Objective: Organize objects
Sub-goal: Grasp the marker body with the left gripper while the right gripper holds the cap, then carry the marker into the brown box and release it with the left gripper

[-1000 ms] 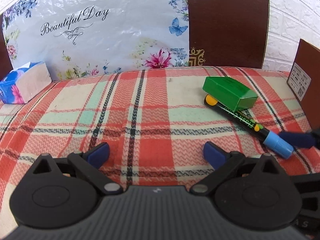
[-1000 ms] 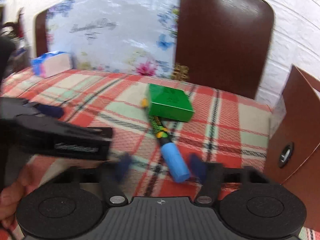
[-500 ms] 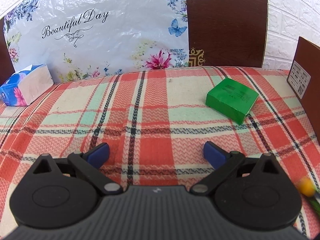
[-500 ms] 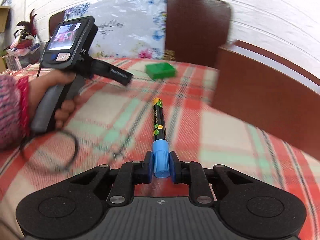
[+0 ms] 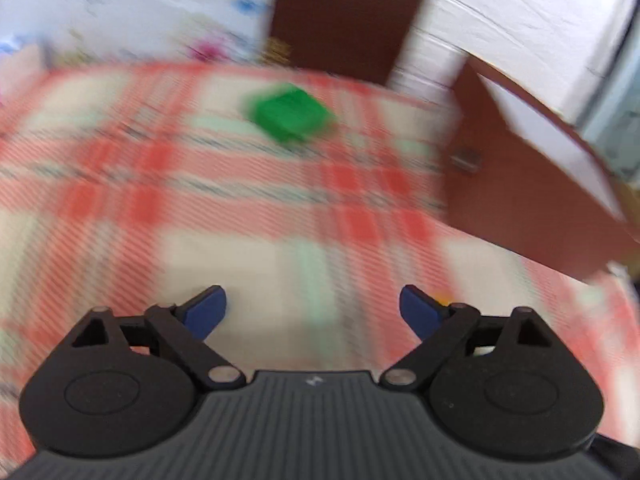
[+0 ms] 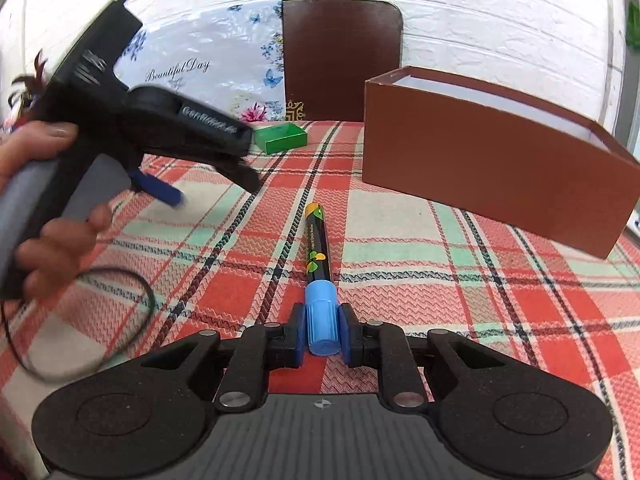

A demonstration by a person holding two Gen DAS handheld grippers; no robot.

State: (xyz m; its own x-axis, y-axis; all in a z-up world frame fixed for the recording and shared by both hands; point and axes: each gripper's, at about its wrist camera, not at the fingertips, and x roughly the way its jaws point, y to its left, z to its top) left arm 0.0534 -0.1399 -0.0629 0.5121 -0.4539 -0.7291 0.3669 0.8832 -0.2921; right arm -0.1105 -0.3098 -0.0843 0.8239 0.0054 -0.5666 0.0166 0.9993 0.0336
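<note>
My right gripper (image 6: 322, 338) is shut on the blue cap of a black marker (image 6: 318, 252), which sticks out forward over the plaid cloth. A green box (image 6: 282, 138) lies farther back on the cloth, also the green box (image 5: 294, 116) in the blurred left wrist view. My left gripper (image 5: 312, 312) has its jaws wide and closing, with only cloth between them. In the right wrist view the left gripper (image 6: 208, 188) hangs above the cloth at the left, held by a hand (image 6: 48, 200). An open brown box (image 6: 496, 164) stands at the right.
A dark brown chair back (image 6: 340, 60) and a floral plastic sheet (image 6: 200, 60) stand behind the table against a white brick wall. The brown box (image 5: 532, 184) is close on the right of the left gripper. A black cord loop (image 6: 80, 320) hangs from the hand.
My right gripper closed on the marker's blue cap and carried it back toward the front of the table. My left gripper swung to the right toward the green box and its jaws narrowed a little.
</note>
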